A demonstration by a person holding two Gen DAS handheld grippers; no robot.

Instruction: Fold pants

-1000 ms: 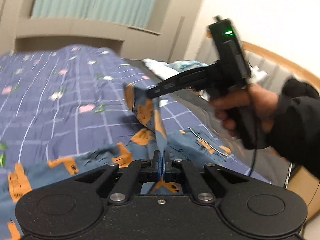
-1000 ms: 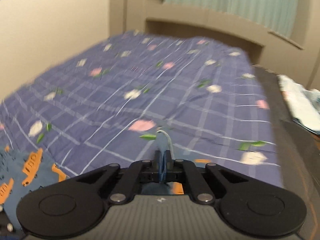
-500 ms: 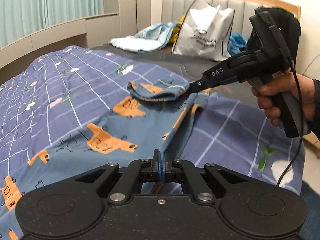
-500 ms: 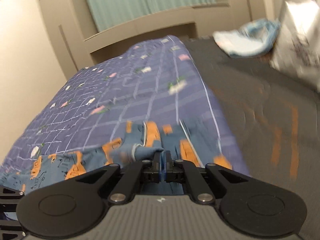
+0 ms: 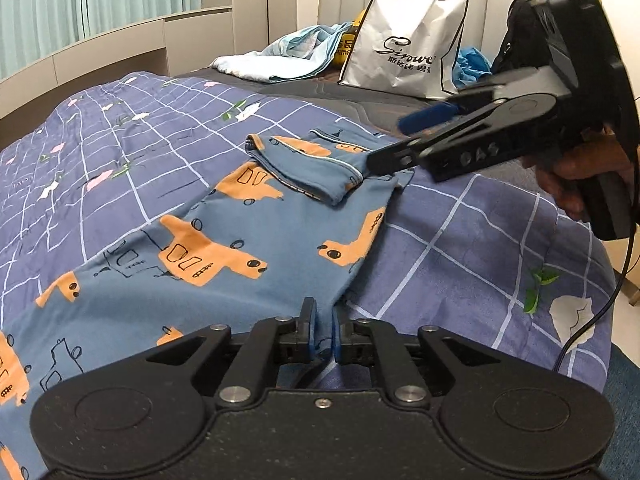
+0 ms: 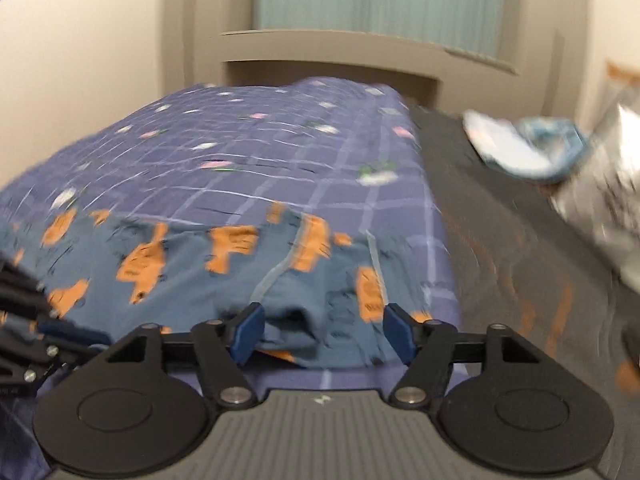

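Note:
Blue pants [image 5: 224,240] printed with orange vehicles lie flat on the purple checked bedspread [image 5: 120,140], one end folded back over itself [image 5: 312,168]. My left gripper [image 5: 323,340] sits low at the near edge of the pants, its jaws slightly parted with cloth between the pads. My right gripper [image 6: 320,332] is wide open just above the folded end of the pants [image 6: 224,264] and holds nothing. It also shows in the left wrist view [image 5: 384,148], beside the fold.
A white shopping bag [image 5: 404,52] and a light blue cloth [image 5: 288,56] lie on the dark mattress [image 5: 344,96] by the headboard. The bed's right edge drops off near the right hand. A cable [image 5: 592,312] hangs from the right gripper.
Both grippers carried the pants edge over and laid it on the bed. The right gripper opened and let go of the cloth. The left gripper's jaws parted slightly.

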